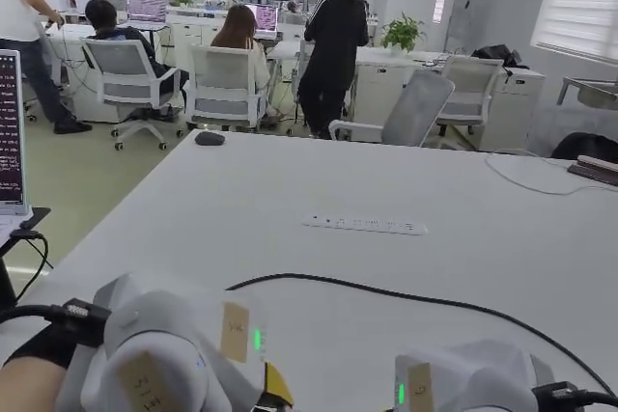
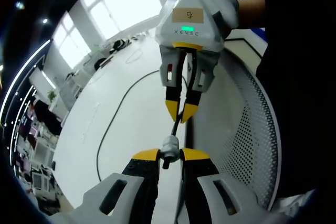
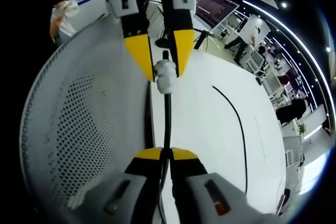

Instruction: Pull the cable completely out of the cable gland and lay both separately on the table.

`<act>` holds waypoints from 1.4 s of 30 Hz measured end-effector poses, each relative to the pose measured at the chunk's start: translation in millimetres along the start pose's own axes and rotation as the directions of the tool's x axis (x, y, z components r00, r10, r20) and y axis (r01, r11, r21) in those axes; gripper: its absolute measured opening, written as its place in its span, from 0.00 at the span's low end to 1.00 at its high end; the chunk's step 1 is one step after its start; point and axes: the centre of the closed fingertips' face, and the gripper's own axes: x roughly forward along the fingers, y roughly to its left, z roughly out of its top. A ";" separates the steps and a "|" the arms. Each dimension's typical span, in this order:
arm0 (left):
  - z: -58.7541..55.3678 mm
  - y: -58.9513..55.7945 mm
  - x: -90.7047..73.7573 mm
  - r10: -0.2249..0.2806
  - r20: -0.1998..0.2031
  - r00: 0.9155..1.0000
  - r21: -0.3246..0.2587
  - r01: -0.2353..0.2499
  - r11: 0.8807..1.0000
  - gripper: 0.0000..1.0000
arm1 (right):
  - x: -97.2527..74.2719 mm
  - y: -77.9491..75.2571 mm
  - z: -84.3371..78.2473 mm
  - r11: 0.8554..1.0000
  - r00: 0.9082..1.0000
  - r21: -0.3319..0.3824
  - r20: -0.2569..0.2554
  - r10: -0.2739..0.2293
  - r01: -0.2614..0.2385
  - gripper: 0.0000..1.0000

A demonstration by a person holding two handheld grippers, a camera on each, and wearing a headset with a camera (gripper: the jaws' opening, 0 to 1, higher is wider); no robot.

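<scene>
With the left claw [image 2: 169, 156] clamped on the cable gland [image 2: 169, 147] and the right claw [image 3: 164, 154] clamped on the cable [image 3: 167, 114], we advise pulling straight apart along its axis.

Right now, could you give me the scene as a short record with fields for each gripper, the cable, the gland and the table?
left gripper: shut on the cable gland
right gripper: shut on the black cable, facing the left gripper
cable: threaded through the gland, short end sticking out beyond it
task state: not yet pulled out
table: white, bears a white power strip and a dark computer mouse
</scene>
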 end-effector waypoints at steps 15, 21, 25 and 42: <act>-12.4 14.3 -10.8 0.049 -0.019 0.999 -0.028 -0.050 0.998 0.16 | -14.6 -31.5 -48.4 0.997 0.994 0.067 -0.102 -0.040 0.047 0.03; -18.2 14.6 -11.5 0.056 -0.032 0.998 -0.044 -0.058 0.997 0.16 | 2.8 -64.1 -78.8 0.978 0.997 0.207 -0.079 0.023 -0.006 0.04; -19.8 14.0 -11.4 0.058 -0.035 0.998 -0.052 -0.060 0.997 0.16 | 29.3 -88.2 -110.2 0.943 0.992 0.330 -0.089 0.085 -0.052 0.04; -27.4 26.6 -7.1 0.036 -0.051 0.998 -0.048 -0.038 0.998 0.16 | 29.7 -117.0 -189.4 0.730 0.992 0.680 -0.124 0.014 0.075 0.13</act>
